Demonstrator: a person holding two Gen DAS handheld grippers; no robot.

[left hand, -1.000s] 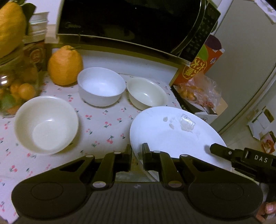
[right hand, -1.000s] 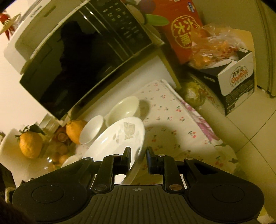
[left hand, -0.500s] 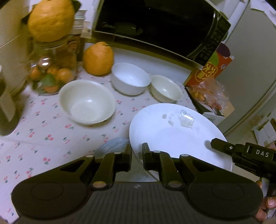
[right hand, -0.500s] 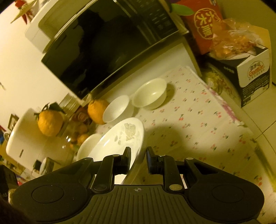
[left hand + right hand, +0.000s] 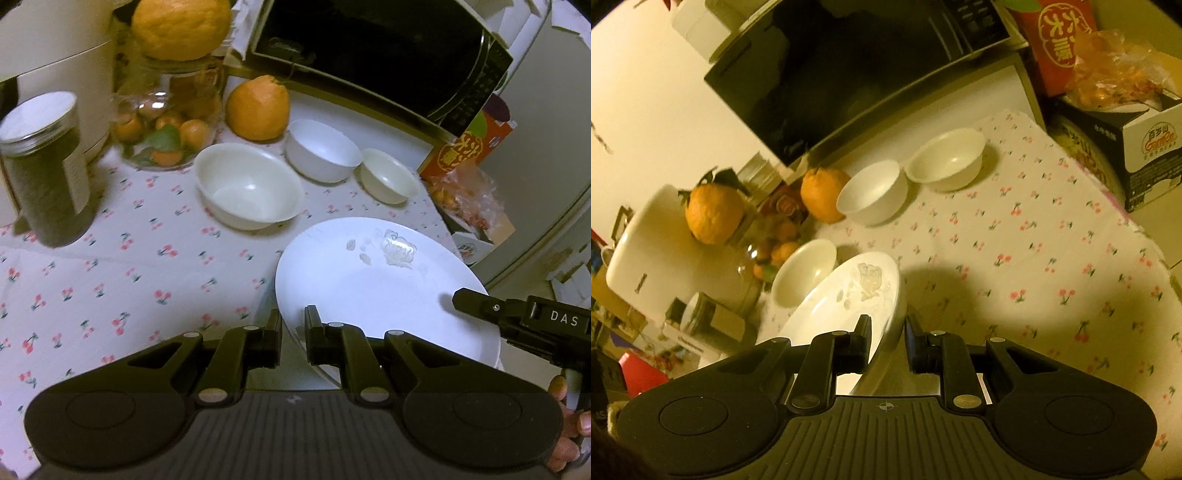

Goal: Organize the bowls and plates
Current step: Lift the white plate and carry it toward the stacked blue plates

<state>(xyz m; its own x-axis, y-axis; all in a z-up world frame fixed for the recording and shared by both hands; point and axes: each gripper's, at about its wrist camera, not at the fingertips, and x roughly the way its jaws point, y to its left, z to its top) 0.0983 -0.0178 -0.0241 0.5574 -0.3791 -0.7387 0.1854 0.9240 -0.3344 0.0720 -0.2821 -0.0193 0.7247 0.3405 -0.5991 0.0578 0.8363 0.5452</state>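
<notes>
The letters "DAS" stand in white on a black gripper (image 5: 517, 317) at the right edge of the left wrist view. A red carton (image 5: 1058, 40) beside the microwave bears large Chinese characters in a round emblem. A black-and-white box (image 5: 1152, 147) carries Chinese characters above a brand word that looks like "GamOn"; its smaller print is too small to read.

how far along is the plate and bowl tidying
Nothing looks stacked yet. In hand: the white plate, pinched at its rim by both the left claw and the right claw. Left: three bowls standing separately on the cherry-print cloth.
</notes>
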